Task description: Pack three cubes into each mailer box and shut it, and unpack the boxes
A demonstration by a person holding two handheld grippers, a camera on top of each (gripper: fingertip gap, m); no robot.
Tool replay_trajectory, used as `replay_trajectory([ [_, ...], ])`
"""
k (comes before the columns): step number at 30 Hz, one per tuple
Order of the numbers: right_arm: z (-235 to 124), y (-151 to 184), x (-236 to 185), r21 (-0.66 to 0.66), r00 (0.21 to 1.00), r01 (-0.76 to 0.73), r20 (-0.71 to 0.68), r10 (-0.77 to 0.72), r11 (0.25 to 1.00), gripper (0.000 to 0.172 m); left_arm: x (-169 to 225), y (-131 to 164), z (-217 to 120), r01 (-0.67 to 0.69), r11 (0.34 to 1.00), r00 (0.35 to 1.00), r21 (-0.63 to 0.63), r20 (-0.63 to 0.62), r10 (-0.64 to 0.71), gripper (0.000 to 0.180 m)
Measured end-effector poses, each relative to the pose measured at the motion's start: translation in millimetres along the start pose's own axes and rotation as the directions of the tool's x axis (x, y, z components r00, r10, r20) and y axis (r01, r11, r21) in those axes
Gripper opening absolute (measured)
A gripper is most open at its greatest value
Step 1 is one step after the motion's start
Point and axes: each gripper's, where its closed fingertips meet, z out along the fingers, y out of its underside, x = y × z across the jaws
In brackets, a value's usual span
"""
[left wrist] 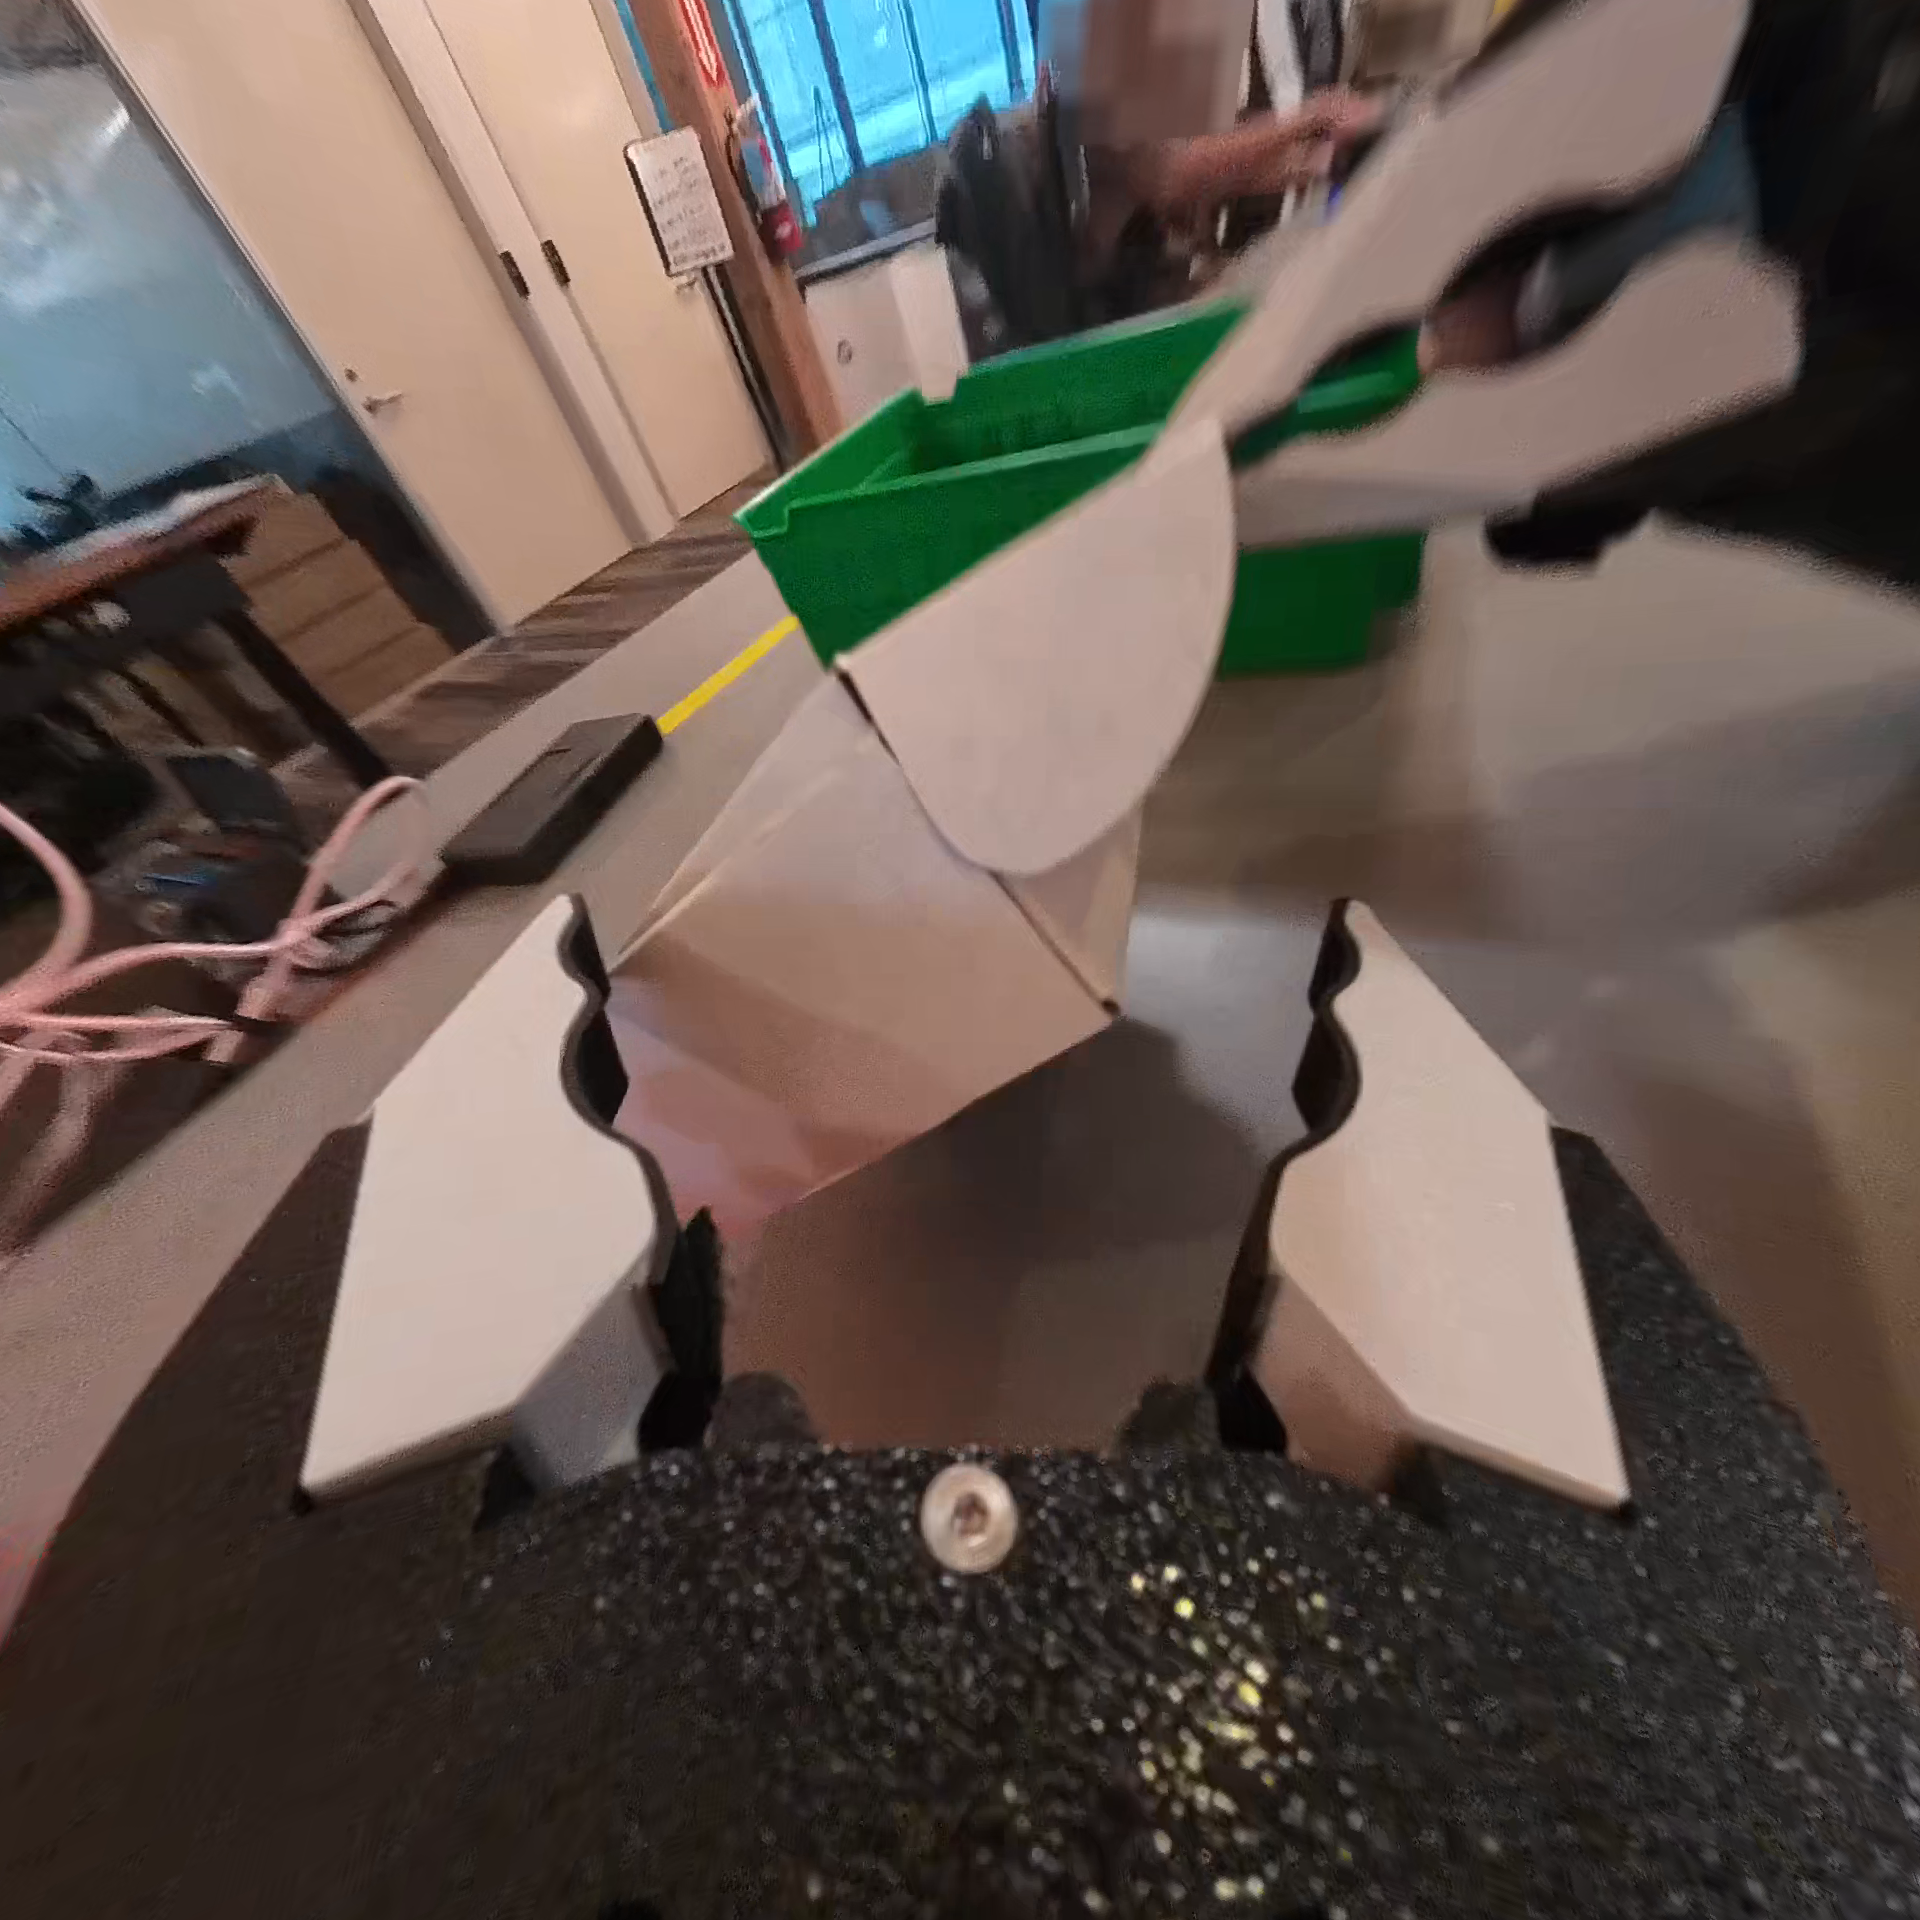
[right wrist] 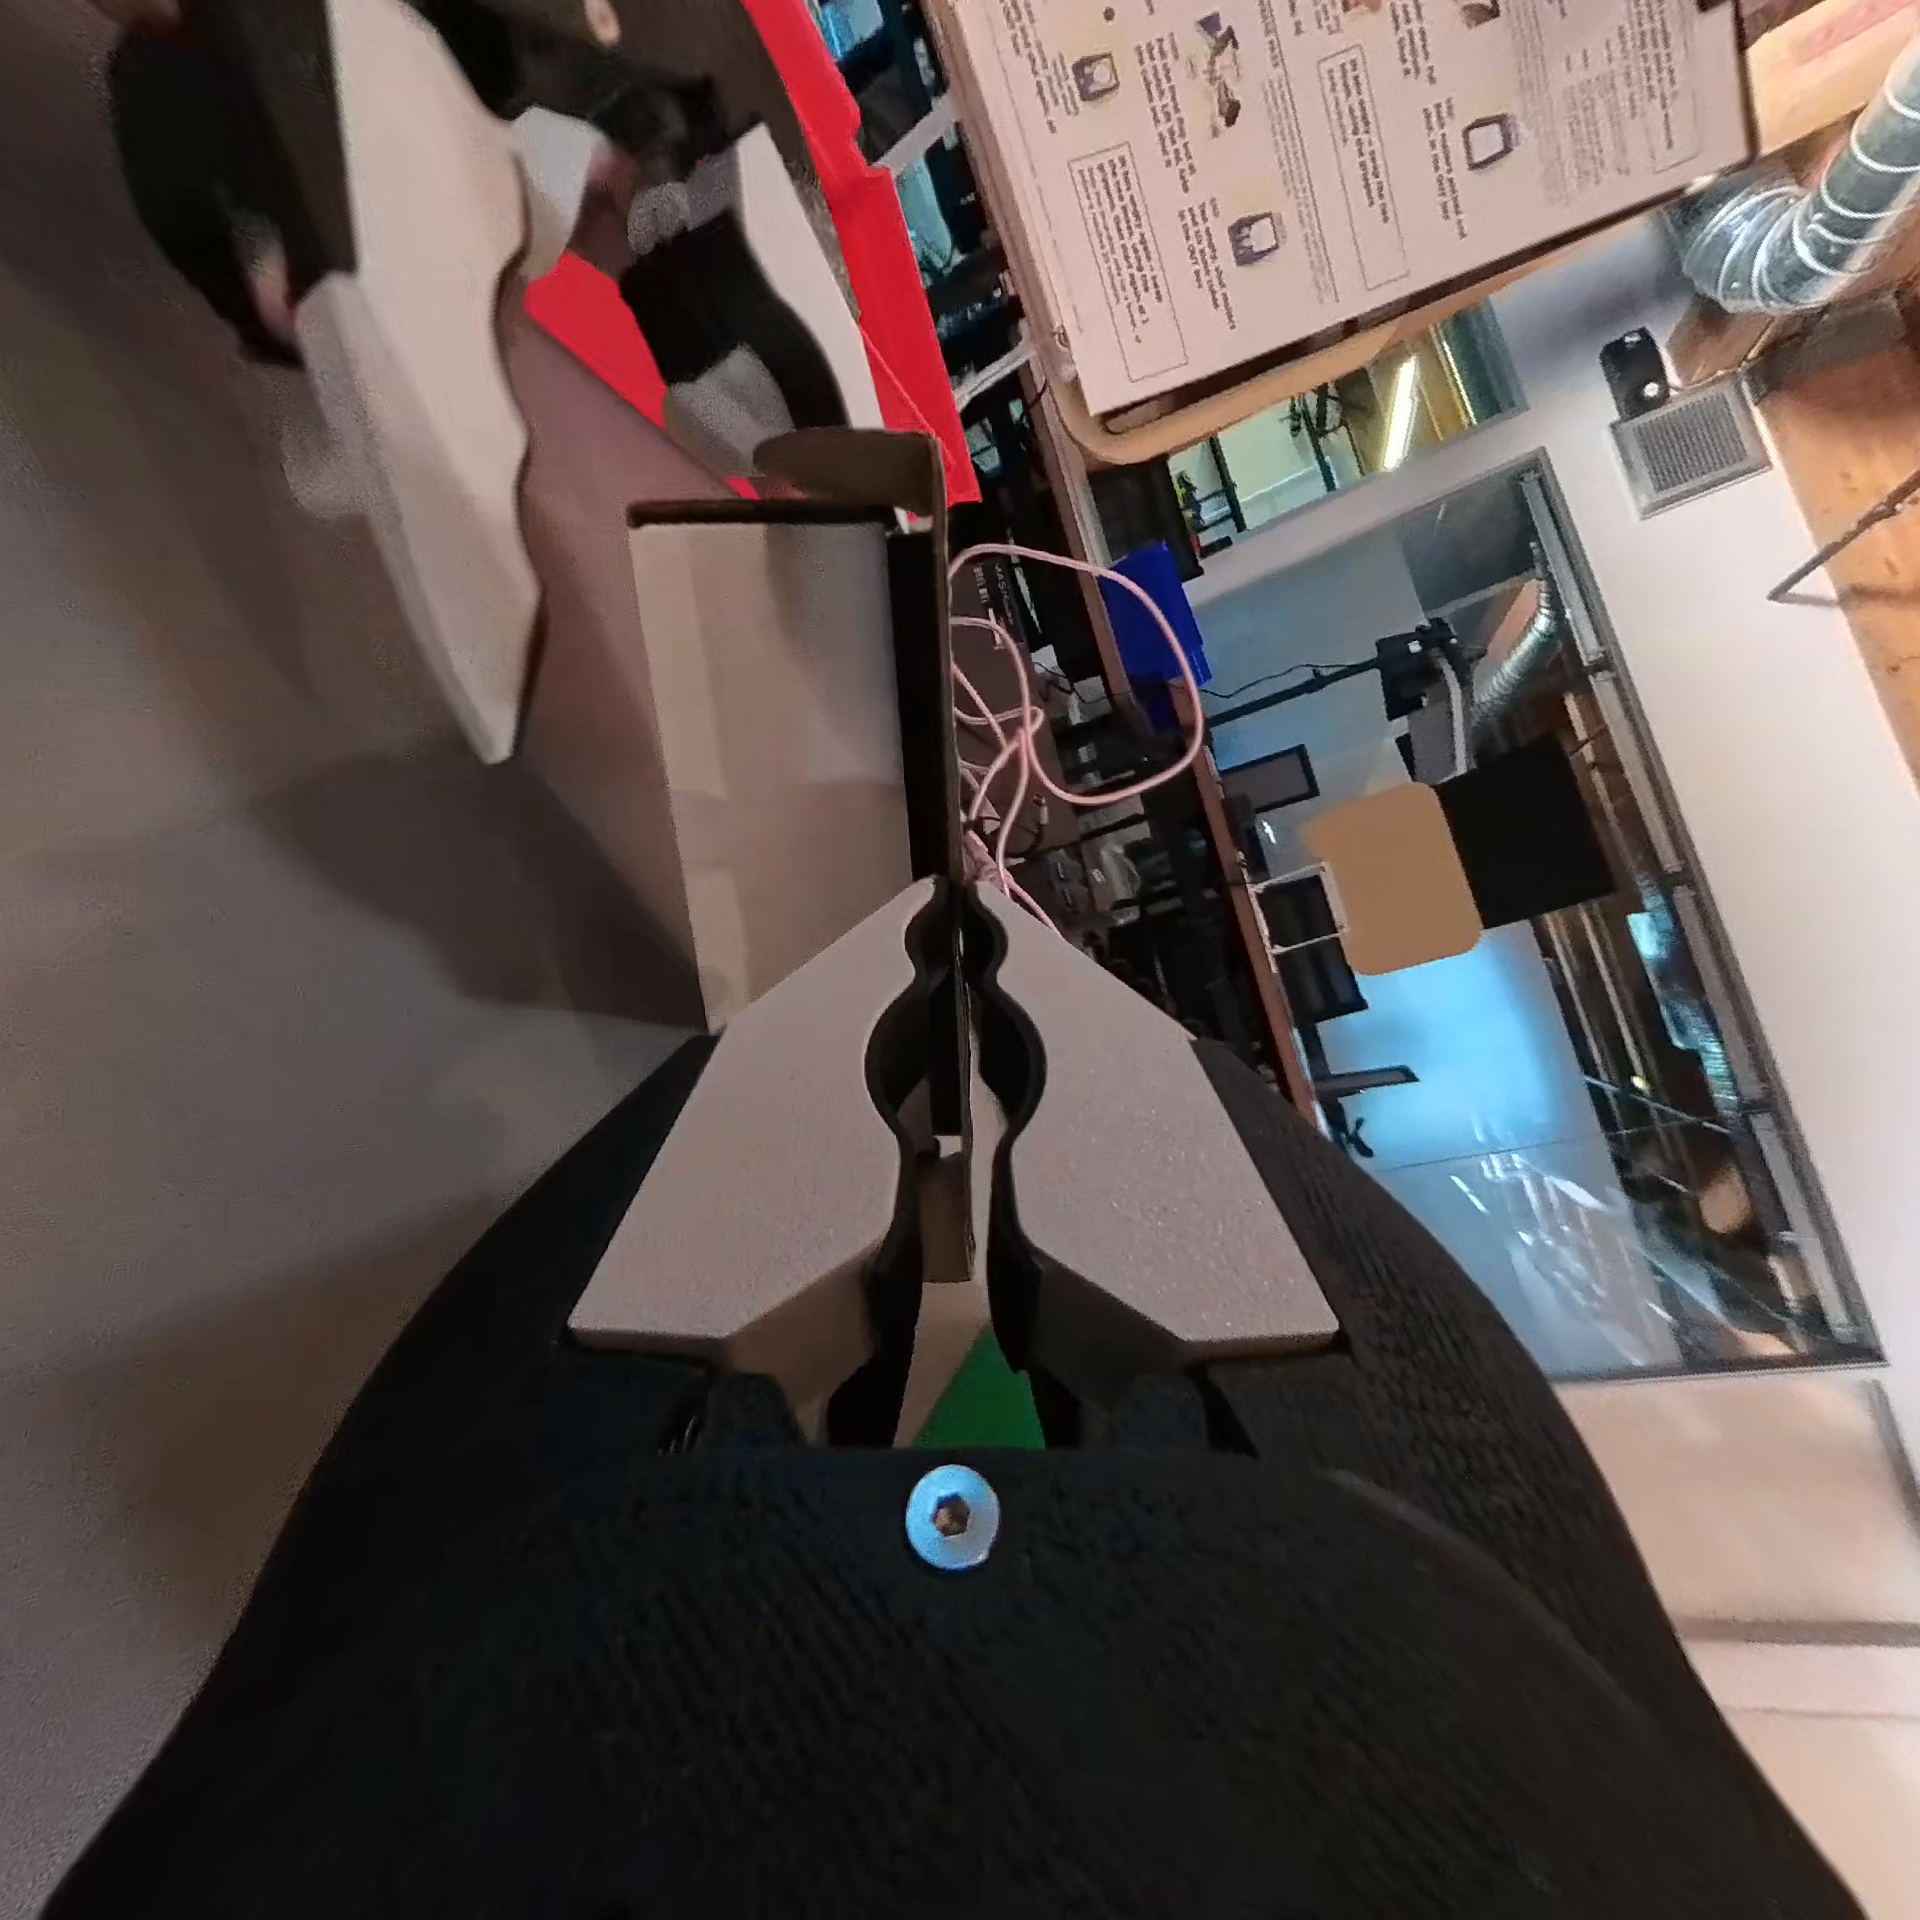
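A tan cardboard mailer box point(left wrist: 883, 977) hangs tilted above the grey table point(left wrist: 1558, 790), one corner low. Its lid is pulled up and a rounded side flap point(left wrist: 1070, 675) hangs free. My right gripper point(right wrist: 956, 894) is shut on the thin edge of the lid point(right wrist: 940, 727). It also shows at the upper right of the left wrist view point(left wrist: 1278, 395), carrying the box by the lid. My left gripper point(left wrist: 961, 935) is open wide around the box's lower end. Its left finger point(left wrist: 499, 1143) is close to the box wall and its right finger point(left wrist: 1434, 1143) stands clear. No cubes are in view.
A green bin point(left wrist: 935, 520) stands just behind the box. A red bin point(right wrist: 883, 239) is behind the left gripper's fingers point(right wrist: 436, 468). A flat black device point(left wrist: 561, 790) and pink cables point(left wrist: 208, 935) lie at the table's left edge. The left gripper's tips are roughly 8 centimetres from the right gripper's.
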Motion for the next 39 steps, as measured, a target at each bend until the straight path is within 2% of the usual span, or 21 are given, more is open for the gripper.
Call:
replay_trajectory([
  [3, 2, -2, -4, -0.009, 0.999, 0.032, 0.004, -0.032, 0.999, 0.0, -16, -6, 1, 0.237, 0.968, 0.97, 0.084, 0.036, -0.24, 0.134],
  [5, 2, -5, -5, 0.005, 1.0, 0.026, 0.007, -0.026, 1.0, 0.0, -24, 9, 6, 0.297, 0.954, 0.95, 0.028, 0.087, -0.298, 0.134],
  [9, -1, -6, 5, 0.004, 1.0, 0.001, -0.03, -0.001, 1.0, 0.0, -27, 38, 13, 0.177, 0.975, 0.972, -0.136, 0.177, -0.152, 0.122],
  [12, -2, -4, 13, -0.004, 0.998, -0.031, -0.052, 0.031, 1.0, 0.0, -25, 58, 18, 0.076, 0.961, 0.979, -0.266, 0.202, -0.021, 0.114],
  [15, 0, 1, 18, -0.04, 0.998, -0.035, -0.056, 0.033, 0.999, 0.0, -9, 63, 23, 0.013, 0.952, 0.992, -0.306, 0.126, 0.027, 0.126],
  [19, 1, 4, 25, -0.074, 0.996, -0.068, -0.065, 0.063, 0.995, 0.0, -4, 50, 21, 0.046, 0.966, 0.995, -0.256, 0.093, -0.023, 0.138],
  [21, 1, 5, 26, -0.089, 0.996, -0.077, -0.054, 0.073, 0.993, 0.0, -4, 40, 18, 0.148, 0.966, 0.988, -0.212, 0.082, -0.134, 0.144],
  [24, 2, 2, 24, -0.1, 0.997, -0.074, -0.022, 0.072, 0.992, 0.0, -14, 19, 11, 0.341, 0.937, 0.939, -0.074, 0.079, -0.336, 0.142],
  [27, 5, -6, 20, -0.094, 0.992, -0.124, 0.024, 0.127, 0.988, 0.0, -39, 18, 2, 0.39, 0.921, 0.904, -0.005, 0.194, -0.382, 0.128],
  [31, 7, -24, 20, -0.071, 0.985, -0.155, 0.067, 0.16, 0.985, 0.0, -50, 44, 0, 0.424, 0.901, 0.872, -0.093, 0.309, -0.379, 0.112],
  [36, 20, -29, 33, -0.099, 0.986, -0.124, 0.102, 0.134, 0.987, 0.001, -41, 57, 2, 0.49, 0.858, 0.852, -0.154, 0.292, -0.435, 0.065],
  [39, 36, -24, 47, -0.139, 0.986, -0.094, 0.121, 0.111, 0.986, 0.001, -38, 67, 1, 0.476, 0.851, 0.863, -0.221, 0.3, -0.405, 0.036],
])
